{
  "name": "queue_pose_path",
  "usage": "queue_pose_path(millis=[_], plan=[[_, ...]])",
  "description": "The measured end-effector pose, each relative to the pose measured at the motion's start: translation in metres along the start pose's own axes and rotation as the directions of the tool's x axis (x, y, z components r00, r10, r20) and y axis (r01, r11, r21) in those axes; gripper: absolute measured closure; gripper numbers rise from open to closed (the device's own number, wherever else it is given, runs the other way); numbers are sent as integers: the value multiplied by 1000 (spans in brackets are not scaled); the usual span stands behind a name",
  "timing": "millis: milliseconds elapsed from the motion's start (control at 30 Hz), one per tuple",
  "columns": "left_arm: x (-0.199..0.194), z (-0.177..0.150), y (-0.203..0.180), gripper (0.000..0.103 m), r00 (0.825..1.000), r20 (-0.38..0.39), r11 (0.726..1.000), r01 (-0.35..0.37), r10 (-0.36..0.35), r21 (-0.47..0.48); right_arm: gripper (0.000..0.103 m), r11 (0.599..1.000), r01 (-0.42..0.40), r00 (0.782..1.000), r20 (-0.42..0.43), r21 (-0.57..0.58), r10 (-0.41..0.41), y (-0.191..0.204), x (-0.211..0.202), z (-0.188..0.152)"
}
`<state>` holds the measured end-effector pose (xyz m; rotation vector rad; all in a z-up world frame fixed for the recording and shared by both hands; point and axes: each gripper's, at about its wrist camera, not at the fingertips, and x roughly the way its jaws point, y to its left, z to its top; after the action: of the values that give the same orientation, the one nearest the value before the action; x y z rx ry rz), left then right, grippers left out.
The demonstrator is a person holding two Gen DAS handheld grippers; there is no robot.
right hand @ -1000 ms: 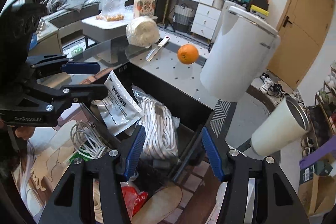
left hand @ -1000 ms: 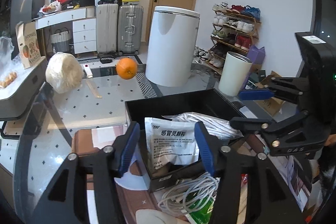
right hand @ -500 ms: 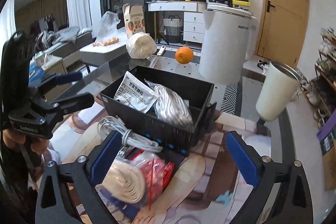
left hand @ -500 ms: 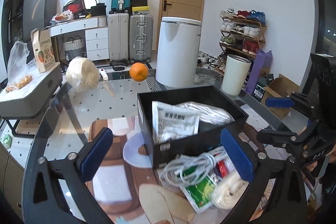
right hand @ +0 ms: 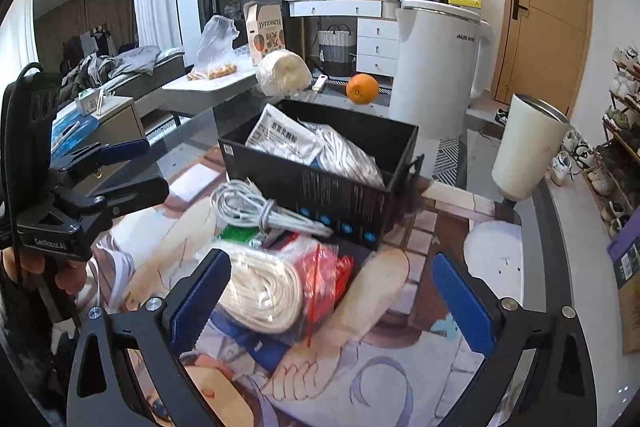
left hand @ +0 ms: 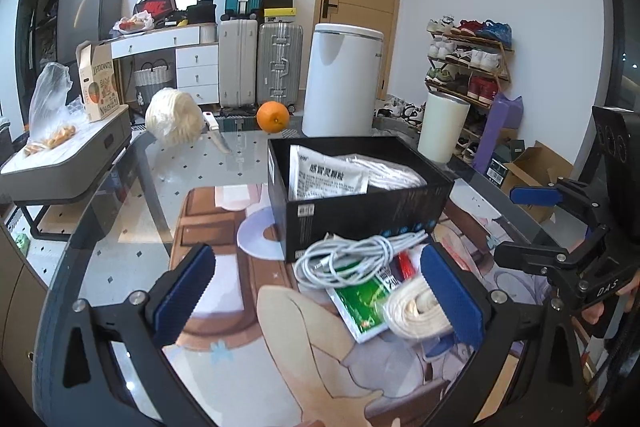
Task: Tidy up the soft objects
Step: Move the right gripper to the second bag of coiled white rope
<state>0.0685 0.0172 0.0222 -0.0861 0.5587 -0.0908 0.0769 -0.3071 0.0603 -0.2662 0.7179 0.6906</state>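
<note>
A black box (left hand: 360, 207) stands on the glass table and holds a white printed packet (left hand: 326, 175) and a clear bag of white rope (left hand: 394, 173). In front of it lie a coiled white cable (left hand: 352, 259), a green packet (left hand: 360, 303), a red item (left hand: 404, 263) and a cream rope coil (left hand: 416, 311). My left gripper (left hand: 316, 267) hangs wide open above this pile, holding nothing. My right gripper (right hand: 332, 267) is also wide open and empty, over the bagged cream rope coil (right hand: 264, 291) and the red item (right hand: 332, 275), short of the box (right hand: 320, 183).
Behind the box lie an orange (left hand: 273, 117), a pale round bundle (left hand: 174, 123) and a knife (left hand: 216, 135). A cream tumbler (right hand: 528, 147) stands at the table's right edge, with a white bin (right hand: 432, 67) beyond. A white disc (right hand: 494, 263) lies right of the pile.
Both grippers opened wide and drew back from the box. The white packet and the bagged rope, which sat between the jaws, now lie in the box.
</note>
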Motion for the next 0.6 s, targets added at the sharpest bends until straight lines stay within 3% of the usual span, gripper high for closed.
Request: queue_pose_path(millis=[300,600], plan=[[0,-14,-2,0,999,-38,1000,-25,25,8,1,998,-37,997,-65,-51,34,5,7,-21],[3,-27,-5,0,996,-90,1000,-9,11,27,1,980,-57,995,-97,-192,39,27,18,-20]])
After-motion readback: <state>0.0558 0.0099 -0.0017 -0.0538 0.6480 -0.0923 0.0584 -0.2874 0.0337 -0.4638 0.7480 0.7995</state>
